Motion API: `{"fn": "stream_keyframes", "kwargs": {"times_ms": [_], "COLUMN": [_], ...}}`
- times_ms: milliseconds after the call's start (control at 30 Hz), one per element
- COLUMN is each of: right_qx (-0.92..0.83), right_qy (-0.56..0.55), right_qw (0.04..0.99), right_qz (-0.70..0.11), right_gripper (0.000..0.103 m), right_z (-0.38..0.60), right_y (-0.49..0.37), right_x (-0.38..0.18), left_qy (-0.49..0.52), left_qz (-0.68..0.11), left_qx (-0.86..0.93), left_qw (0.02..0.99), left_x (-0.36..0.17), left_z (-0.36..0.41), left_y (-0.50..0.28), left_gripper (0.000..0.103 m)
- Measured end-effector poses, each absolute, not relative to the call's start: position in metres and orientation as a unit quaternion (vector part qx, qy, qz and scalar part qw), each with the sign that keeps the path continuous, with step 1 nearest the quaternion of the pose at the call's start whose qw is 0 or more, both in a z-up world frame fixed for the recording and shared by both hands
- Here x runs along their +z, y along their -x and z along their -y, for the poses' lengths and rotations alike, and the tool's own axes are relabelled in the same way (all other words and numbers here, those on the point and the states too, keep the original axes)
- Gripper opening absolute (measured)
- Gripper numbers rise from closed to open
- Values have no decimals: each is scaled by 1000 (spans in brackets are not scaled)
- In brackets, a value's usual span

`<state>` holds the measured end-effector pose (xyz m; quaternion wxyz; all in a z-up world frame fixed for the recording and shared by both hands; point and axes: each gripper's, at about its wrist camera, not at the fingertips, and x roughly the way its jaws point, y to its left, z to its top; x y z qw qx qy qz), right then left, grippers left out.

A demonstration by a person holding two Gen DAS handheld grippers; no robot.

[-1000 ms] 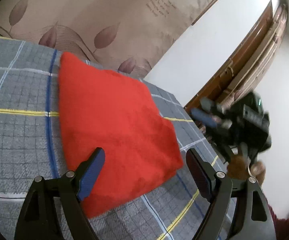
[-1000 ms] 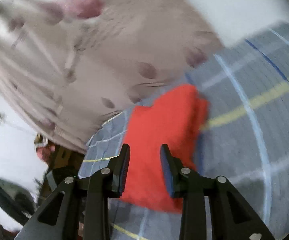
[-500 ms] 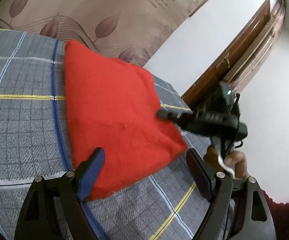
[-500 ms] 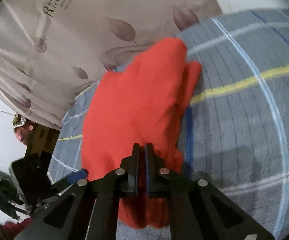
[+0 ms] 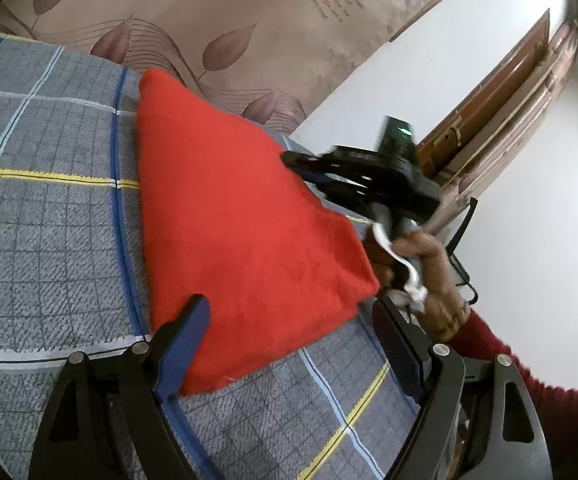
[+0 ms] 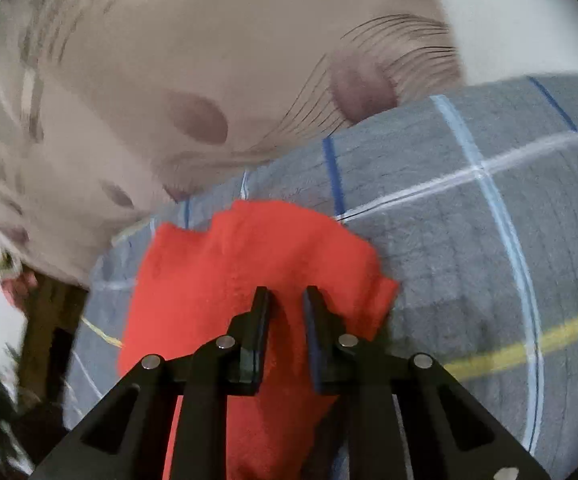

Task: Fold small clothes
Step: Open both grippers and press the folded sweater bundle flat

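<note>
1. Because the red cloth [image 5: 241,216] lies straight ahead of your left tool [image 5: 289,344], with its near corner reaching in between the widely parted fingers, that tool is released and grasping nothing
2. The cloth rests on the grey checked cover [image 5: 49,240], which may be a bed or a covered worktop, I cannot tell which; its long axis runs away from your left tool toward the leaf-patterned curtain [image 5: 209,20]
3. Your right tool [image 6: 285,300] sits at the cloth's far right edge as the left view shows it; in its own view the fingers stand a little apart with red fabric [image 6: 249,272] bunched between them, and I cannot tell whether they are pinching it or letting go
4. Your left tool is the nearer one to the free near corner, so judge the coming move from there: close on that corner, then carry it along the long axis
5. Watch that the right-side edge does not drag and spoil the fold
</note>
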<state>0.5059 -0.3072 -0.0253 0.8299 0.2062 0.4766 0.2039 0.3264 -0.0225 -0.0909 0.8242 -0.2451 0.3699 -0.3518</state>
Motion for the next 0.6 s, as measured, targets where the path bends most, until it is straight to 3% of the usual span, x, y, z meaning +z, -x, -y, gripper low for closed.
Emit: {"fn": "stream_keyframes", "kwargs": {"times_ms": [200, 367, 400, 600], "right_qx": [242, 191, 182, 200], "right_qy": [-135, -75, -91, -197], "right_qw": [863, 855, 849, 821], "right_qz": [-423, -476, -488, -497], "right_gripper": [20, 9, 4, 4], "right_z": [284, 268, 275, 303], "right_y": [-405, -350, -346, -344], "right_x": [20, -12, -21, -35], "left_qy": [251, 241, 235, 231], "left_qz": [-368, -367, -369, -382], "left_qx": [-352, -331, -319, -271], "left_qw": [824, 835, 841, 853], "left_x": [-91, -90, -89, -93], "left_z": [20, 18, 17, 8], "left_y": [-325, -319, -316, -311], "left_gripper": [83, 83, 83, 83]}}
